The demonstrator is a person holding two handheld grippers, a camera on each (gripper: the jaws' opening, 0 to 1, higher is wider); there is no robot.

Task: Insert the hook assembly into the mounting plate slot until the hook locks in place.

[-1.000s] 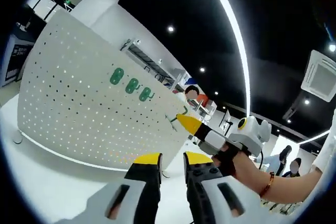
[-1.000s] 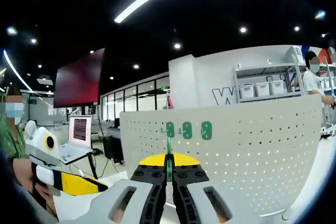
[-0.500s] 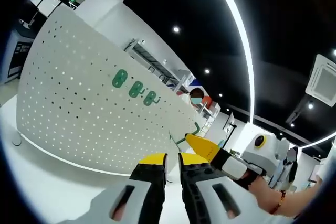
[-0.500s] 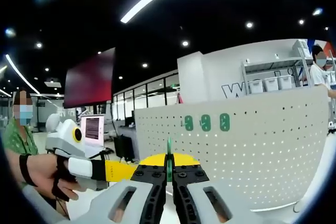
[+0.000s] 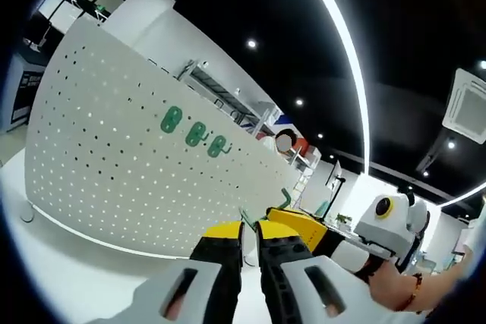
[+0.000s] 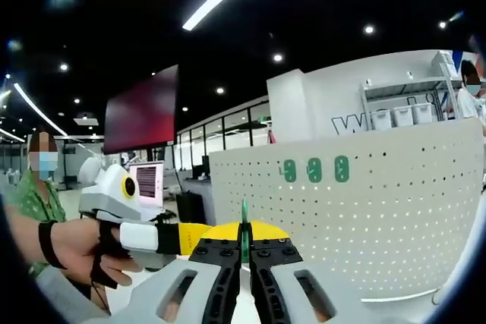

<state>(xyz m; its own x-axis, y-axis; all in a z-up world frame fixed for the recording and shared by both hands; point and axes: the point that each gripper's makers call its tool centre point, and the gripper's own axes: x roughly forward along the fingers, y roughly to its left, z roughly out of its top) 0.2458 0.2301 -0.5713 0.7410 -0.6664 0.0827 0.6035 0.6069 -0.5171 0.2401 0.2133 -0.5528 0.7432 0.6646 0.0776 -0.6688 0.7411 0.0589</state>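
A white perforated mounting plate (image 5: pixel 106 172) stands upright on the left and carries three green hook plates (image 5: pixel 196 134). The right gripper view has the plate (image 6: pixel 380 218) ahead and to the right, with the green plates (image 6: pixel 314 170) near its top. My right gripper (image 6: pixel 245 234) is shut on a thin green hook (image 6: pixel 244 214) that sticks up between its jaws. My left gripper (image 5: pixel 249 231) has its jaws almost together, with the hook's wire end right at the slim gap. Just right of it are the right gripper (image 5: pixel 295 222) and the hook's green curl (image 5: pixel 285 199). The left gripper (image 6: pixel 190 237) reaches in from the left.
A person (image 6: pixel 34 195) in green stands at far left. A hand (image 6: pixel 83 252) holds the left gripper. A dark red screen (image 6: pixel 140 119) hangs behind. Shelving with bins (image 6: pixel 395 117) stands beyond the plate. The white tabletop (image 5: pixel 68 271) spreads below the plate.
The left gripper's jaws have narrowed. The two grippers have come together until their yellow tips nearly touch. The right gripper still holds the green hook.
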